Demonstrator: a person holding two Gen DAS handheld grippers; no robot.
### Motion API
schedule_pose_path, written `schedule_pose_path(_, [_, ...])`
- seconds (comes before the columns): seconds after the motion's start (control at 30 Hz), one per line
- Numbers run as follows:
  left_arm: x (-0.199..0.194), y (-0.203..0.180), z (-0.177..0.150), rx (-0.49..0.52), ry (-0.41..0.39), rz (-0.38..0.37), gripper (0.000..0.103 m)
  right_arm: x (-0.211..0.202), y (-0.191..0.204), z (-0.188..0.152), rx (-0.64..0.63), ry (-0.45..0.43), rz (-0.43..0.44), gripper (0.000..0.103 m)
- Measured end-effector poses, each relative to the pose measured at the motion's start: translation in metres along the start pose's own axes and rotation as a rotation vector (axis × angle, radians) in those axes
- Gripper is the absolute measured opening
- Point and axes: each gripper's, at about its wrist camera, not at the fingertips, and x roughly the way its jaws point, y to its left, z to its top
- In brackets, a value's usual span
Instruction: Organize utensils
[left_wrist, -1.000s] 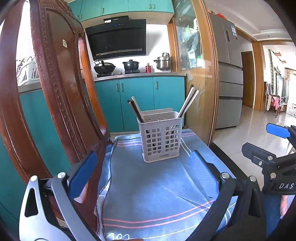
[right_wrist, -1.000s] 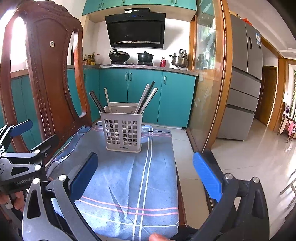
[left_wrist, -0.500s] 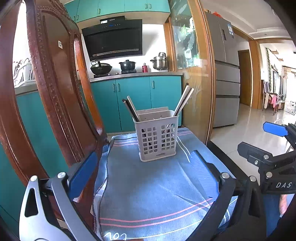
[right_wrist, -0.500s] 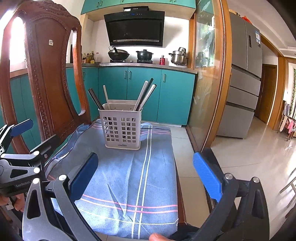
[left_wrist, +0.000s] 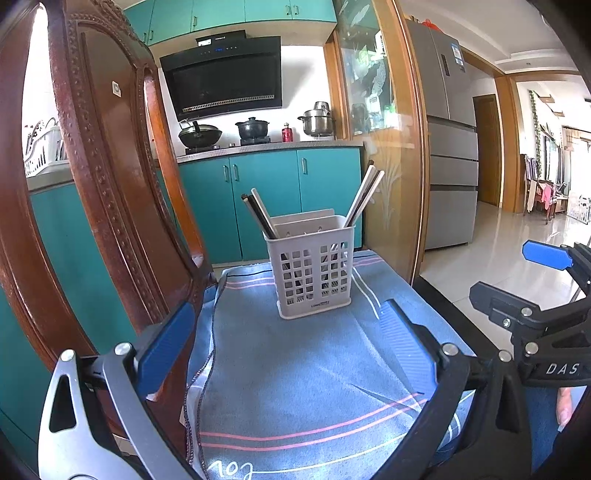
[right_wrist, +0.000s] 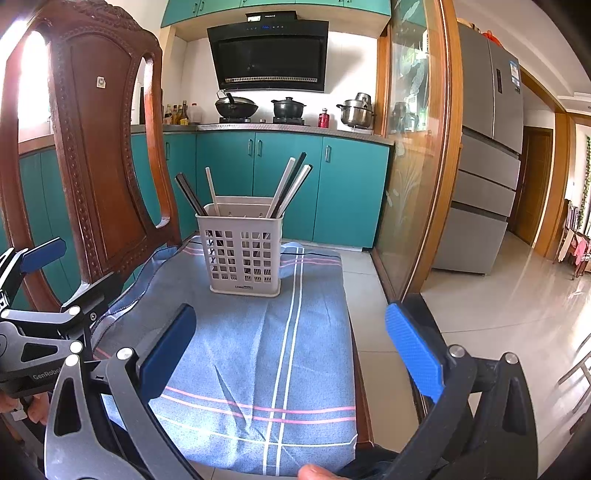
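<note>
The left gripper (left_wrist: 280, 339) and right gripper (right_wrist: 291, 343) have fingers wide apart, holding nothing; the basket (right_wrist: 245, 254) with utensils (right_wrist: 291, 188) stands near the cloth's (right_wrist: 240, 350) far edge.

Teal kitchen cabinets (right_wrist: 288, 173), black range hood (right_wrist: 269, 55), grey fridge (right_wrist: 487, 147), carved wooden chair (right_wrist: 92, 147), glossy tiled floor (right_wrist: 517, 314)

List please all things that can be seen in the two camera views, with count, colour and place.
utensil basket: 1, white, on the cloth
chopsticks: several, dark and pale, upright in the basket
cloth: 1, blue with stripes, covering the seat
chair: 1, dark wood, left
cabinets: teal, behind
pots: 3, on the stove
fridge: 1, grey, right
left gripper: open, empty
right gripper: open, empty
</note>
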Motion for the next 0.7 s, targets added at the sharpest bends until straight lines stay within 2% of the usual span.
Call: schedule_pose_path(0.7, [0.003, -0.002, -0.006, 0.03, 0.013, 0.017, 0.1, 0.01, -0.004, -0.007, 0.0, 0.024, 0.017, 0.1])
